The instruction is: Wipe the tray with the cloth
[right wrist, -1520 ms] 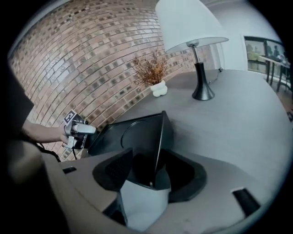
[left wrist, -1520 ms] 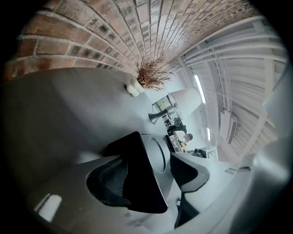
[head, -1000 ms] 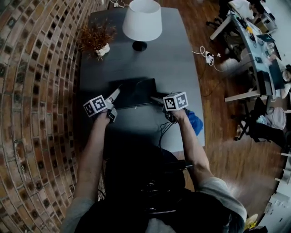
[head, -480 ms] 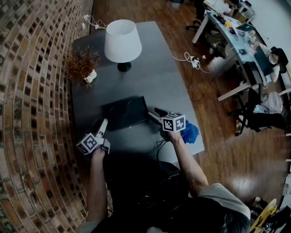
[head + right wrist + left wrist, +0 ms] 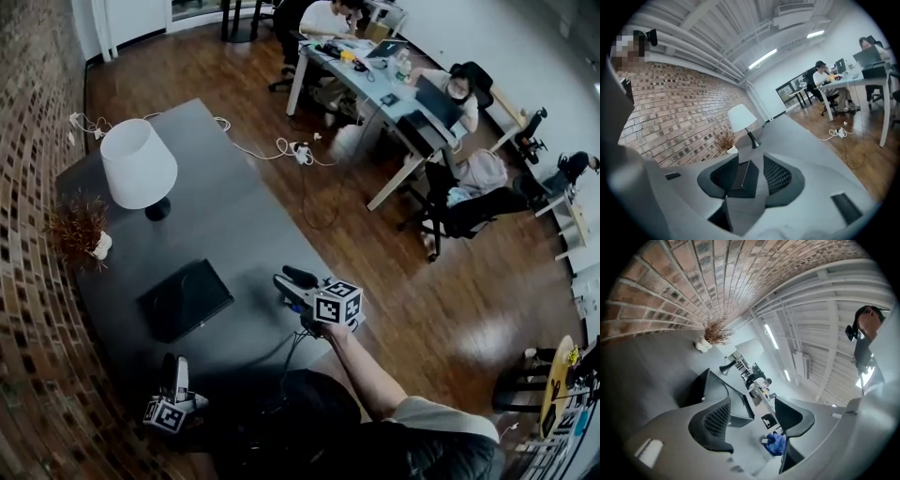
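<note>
Holding nothing: left gripper (image 5: 754,420) jaws wide, right gripper (image 5: 292,281) narrowly apart, both just closing a bit. I see tray (image 5: 185,300) & cloth (image 5: 776,444) on table, well clear of both.

Head view high above, steeply down on the table (image 5: 253,234), left gripper view low, rolled sideways, right gripper view nearly level, all three share tray (image 5: 184,298) and lamp (image 5: 138,164).

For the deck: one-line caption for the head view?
Black tray on grey table, lamp and dried plant beyond; left gripper and right gripper off the tray, jaws just narrowed yet apart and empty.
</note>
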The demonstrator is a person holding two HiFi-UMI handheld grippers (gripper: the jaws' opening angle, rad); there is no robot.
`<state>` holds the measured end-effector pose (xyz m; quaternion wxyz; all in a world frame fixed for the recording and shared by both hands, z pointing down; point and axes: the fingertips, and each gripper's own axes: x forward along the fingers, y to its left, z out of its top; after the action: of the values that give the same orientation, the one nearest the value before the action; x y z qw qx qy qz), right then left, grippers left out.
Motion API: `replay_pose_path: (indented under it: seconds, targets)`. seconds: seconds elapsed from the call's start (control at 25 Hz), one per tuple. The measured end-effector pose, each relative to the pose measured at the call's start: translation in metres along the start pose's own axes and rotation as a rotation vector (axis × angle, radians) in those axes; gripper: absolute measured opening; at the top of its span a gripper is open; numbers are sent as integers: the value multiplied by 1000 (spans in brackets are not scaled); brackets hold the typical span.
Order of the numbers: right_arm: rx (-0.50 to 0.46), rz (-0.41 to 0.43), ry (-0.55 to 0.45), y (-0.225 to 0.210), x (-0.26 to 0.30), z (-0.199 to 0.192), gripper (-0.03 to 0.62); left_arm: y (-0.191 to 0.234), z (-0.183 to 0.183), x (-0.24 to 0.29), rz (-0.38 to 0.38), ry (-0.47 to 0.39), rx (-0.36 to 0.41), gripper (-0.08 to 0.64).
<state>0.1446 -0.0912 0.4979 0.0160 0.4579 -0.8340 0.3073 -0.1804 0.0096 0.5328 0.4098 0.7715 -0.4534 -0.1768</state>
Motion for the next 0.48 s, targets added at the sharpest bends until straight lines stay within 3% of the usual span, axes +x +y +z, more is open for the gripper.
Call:
replay_pose_path:
  seconds: [0.24,0.48]
  targets:
    - [-58,19,-34,17,-7,17,183,-61,16,26,-140,4,100,282]
    - [-103,42,-48,32,-9,26,183,-72,18,32,-157,7,123,282]
